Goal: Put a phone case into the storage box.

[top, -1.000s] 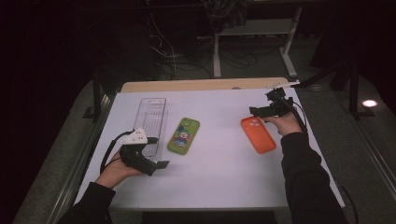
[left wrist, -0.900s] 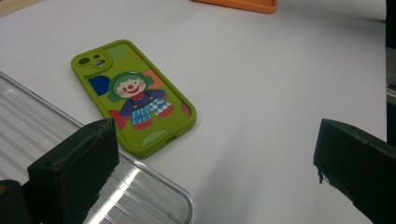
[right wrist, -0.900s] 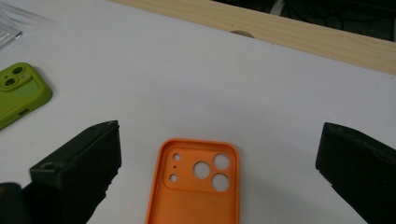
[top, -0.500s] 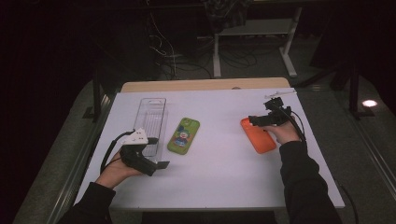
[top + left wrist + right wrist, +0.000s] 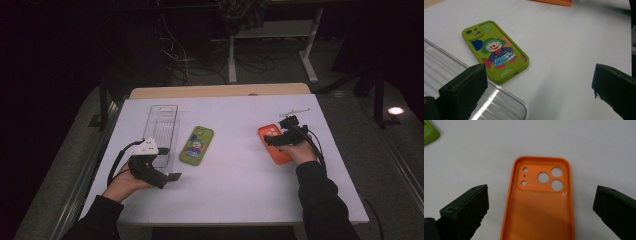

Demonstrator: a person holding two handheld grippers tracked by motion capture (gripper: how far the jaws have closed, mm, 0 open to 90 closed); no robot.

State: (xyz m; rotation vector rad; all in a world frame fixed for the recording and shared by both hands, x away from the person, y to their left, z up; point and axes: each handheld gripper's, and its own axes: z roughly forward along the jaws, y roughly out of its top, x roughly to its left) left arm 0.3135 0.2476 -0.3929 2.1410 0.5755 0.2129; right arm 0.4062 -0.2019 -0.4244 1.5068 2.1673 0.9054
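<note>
Holding the right gripper wide open and empty, we hovered over the orange case. Our left gripper, equally wide and empty, sat at seven o'clock from the green case.

left gripper: low, fingers spread wide | right gripper: fingers spread wide

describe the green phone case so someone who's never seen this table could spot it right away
On the white table, look near the middle, just right of the long clear plastic tray. The green phone case lies flat there, back side up. Unlike the plain orange phone case lying open side up to the right, it carries a cartoon clown picture.
</note>
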